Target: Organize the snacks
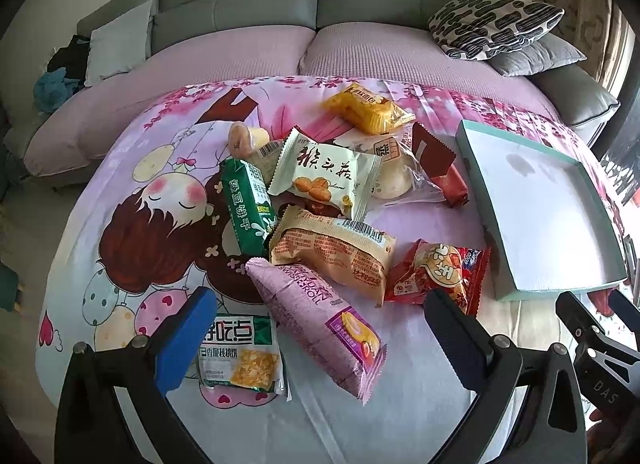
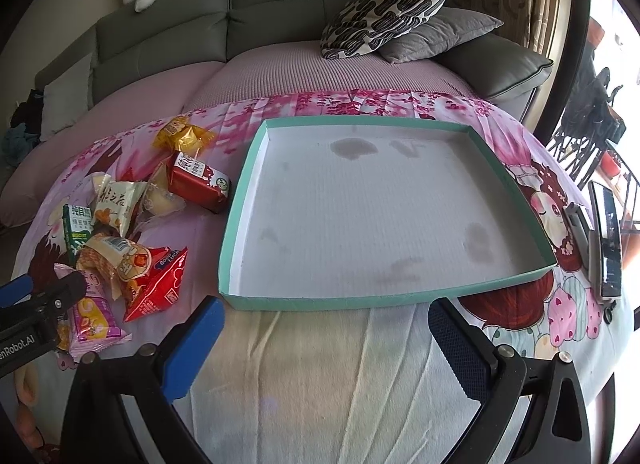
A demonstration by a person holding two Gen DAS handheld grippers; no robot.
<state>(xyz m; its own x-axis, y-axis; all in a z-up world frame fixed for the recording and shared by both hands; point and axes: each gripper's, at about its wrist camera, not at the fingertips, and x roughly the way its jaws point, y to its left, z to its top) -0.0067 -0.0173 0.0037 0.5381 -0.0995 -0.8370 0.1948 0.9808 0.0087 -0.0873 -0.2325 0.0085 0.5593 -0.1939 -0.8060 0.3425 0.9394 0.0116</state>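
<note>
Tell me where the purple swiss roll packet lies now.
In the left wrist view the purple swiss roll packet lies on the cloth, low in the centre, between the open jaws, beside the green-and-white walnut cake packet.

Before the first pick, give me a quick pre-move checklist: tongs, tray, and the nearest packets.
1. Left tongs open, holding nothing: ok.
2. Right tongs open, holding nothing: ok.
3. Teal tray holds no snacks, only stains: ok.
4. Pink swiss roll packet lies on top, between the left fingers: ok.
5. Red packet lies clear of the tray: ok.
6. Phone close beside the tray's right edge: not ok, watch it.
</note>
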